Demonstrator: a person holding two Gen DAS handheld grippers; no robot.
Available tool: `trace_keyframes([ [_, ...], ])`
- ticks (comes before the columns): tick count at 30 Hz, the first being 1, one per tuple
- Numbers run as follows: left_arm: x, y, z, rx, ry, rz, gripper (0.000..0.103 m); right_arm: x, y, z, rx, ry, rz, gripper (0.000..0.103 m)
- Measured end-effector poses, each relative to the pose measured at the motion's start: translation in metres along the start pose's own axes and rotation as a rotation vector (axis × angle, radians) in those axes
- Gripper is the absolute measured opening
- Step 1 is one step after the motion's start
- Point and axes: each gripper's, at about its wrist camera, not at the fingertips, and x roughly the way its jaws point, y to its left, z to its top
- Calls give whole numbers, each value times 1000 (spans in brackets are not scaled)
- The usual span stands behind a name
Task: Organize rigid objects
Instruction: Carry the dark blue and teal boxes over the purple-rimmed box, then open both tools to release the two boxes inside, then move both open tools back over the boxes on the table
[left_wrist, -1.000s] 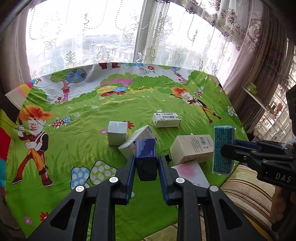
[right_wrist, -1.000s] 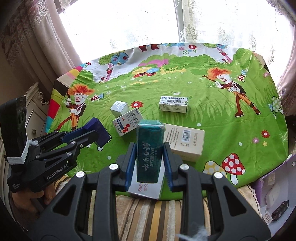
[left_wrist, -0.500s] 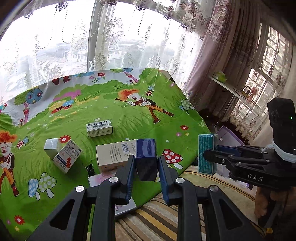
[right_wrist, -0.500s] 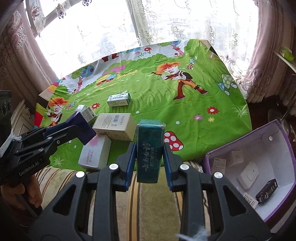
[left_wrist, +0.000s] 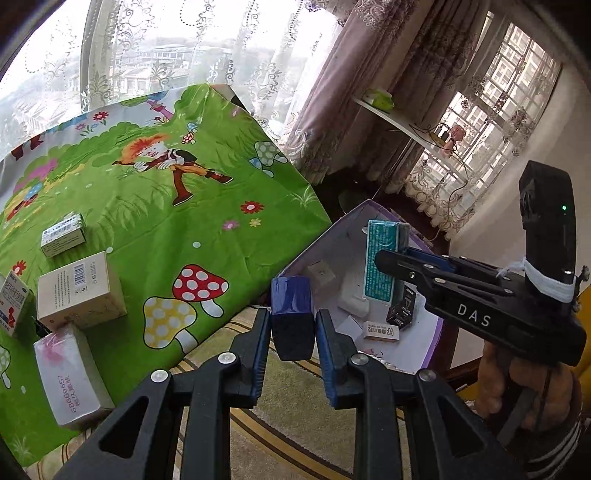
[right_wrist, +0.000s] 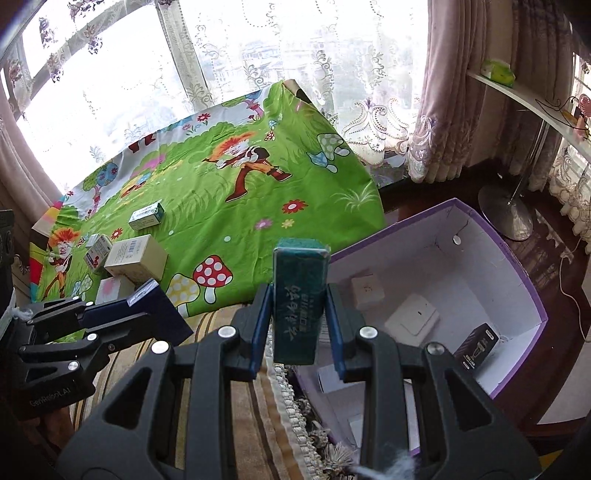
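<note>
Glossy cartoon-print tablecloth (left_wrist: 155, 206) drapes the table beside a purple-rimmed cardboard bin (right_wrist: 517, 273). My left gripper (left_wrist: 292, 328) pinches a smooth dark-blue box (left_wrist: 291, 314); my right gripper (right_wrist: 299, 317), angled downward, pinches a wrapped teal carton (right_wrist: 300, 295) at the bin's near edge.

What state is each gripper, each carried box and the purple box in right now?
left gripper: shut on the dark blue box.
right gripper: shut on the teal box.
purple box: open-topped, holding several small packages.
</note>
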Motion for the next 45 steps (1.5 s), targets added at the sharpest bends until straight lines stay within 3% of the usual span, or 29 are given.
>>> trace_keyframes([
  [9, 29, -39, -1, -18, 49, -112, 26, -3, -53, -8, 93, 5, -71, 33],
  [16, 48, -46, 12, -26, 62, -129, 26, -10, -85, -6, 165, -37, -158, 34],
  [20, 51, -47, 16, -28, 43, -197, 29, -10, -93, -4, 193, -50, -179, 34],
  [21, 51, -47, 16, -26, 40, -213, 38, -10, -94, -3, 196, -50, -179, 36],
  [23, 48, -49, 15, -22, 27, -212, 58, -11, -95, -4, 210, -62, -169, 60],
  [24, 45, -49, 14, -20, 13, -211, 65, -13, -95, -5, 220, -79, -168, 67],
  [26, 38, -51, 13, -9, -7, -211, 66, -16, -92, -4, 231, -101, -178, 73],
  [29, 27, -53, 13, 28, -36, -177, 66, -13, -84, 0, 229, -97, -169, 73],
  [34, -1, -50, 16, 96, -145, -57, 66, -2, -58, 18, 212, -81, -111, 73],
  [38, -20, -33, 17, 57, -223, -13, 66, 14, -23, 35, 167, -46, -78, 73],
  [45, -42, 3, 18, -3, -324, 167, 66, 32, 30, 61, 130, -12, -53, 73],
])
